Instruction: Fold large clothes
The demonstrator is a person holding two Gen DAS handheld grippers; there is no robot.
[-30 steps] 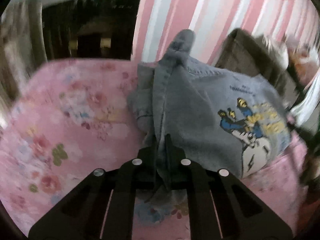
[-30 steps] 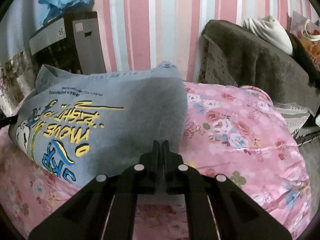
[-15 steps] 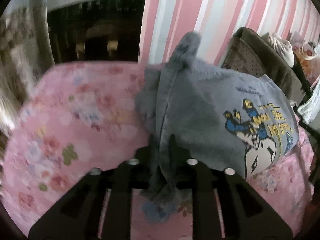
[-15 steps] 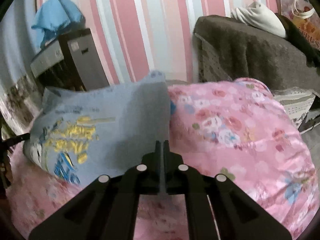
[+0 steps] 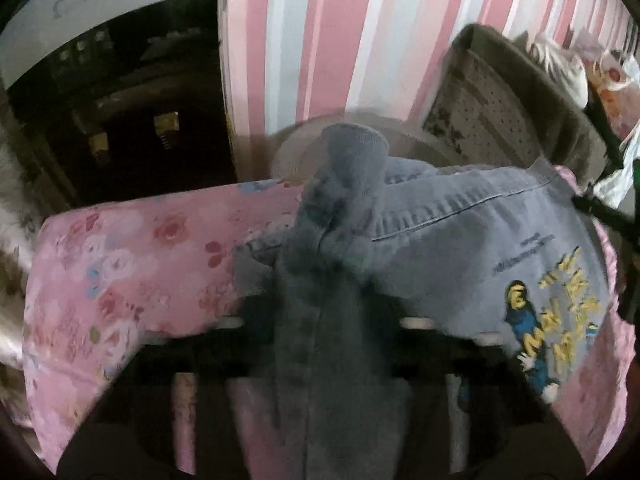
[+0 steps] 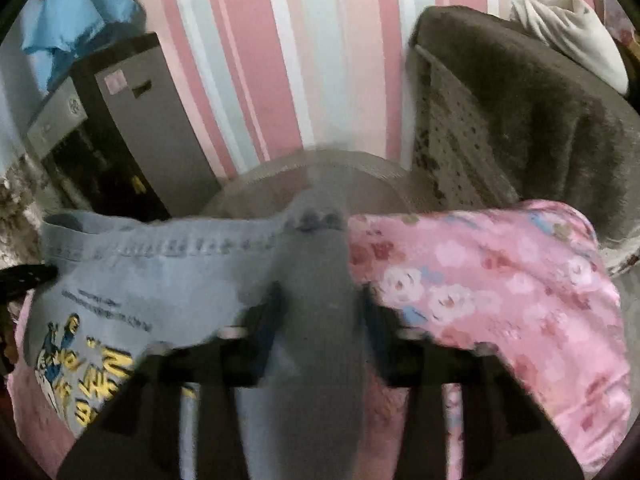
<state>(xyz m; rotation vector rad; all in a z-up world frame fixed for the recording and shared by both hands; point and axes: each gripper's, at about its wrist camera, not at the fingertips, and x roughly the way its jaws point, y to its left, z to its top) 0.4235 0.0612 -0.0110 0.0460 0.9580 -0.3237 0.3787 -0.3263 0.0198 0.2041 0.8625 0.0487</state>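
A grey sweatshirt [image 5: 460,248] with a blue and yellow cartoon print lies on the pink floral bedcover [image 5: 120,272], its hem stretched between both grippers. In the left wrist view, a thick bunch of the cloth fills the gap of my left gripper [image 5: 320,312]; its jaws are closing on it. On the other side, the sweatshirt [image 6: 152,272] runs off to the left over the bedcover [image 6: 480,280]. My right gripper [image 6: 320,312] has a fold of it between its fingers, and its jaws are opening. Both views are blurred by motion.
A pink-striped wall stands close behind the bed. A brown blanket-draped chair [image 6: 520,100] holds a white garment [image 6: 572,28]. At the left stands a grey cabinet [image 6: 132,128] with blue cloth [image 6: 80,12] on top. A dark shelf unit [image 5: 120,100] stands left of the bed.
Both grippers have carried the sweatshirt's edge towards the wall and the bed's far edge. The jaws of both stand wider apart than before, with more cloth bunched between them.
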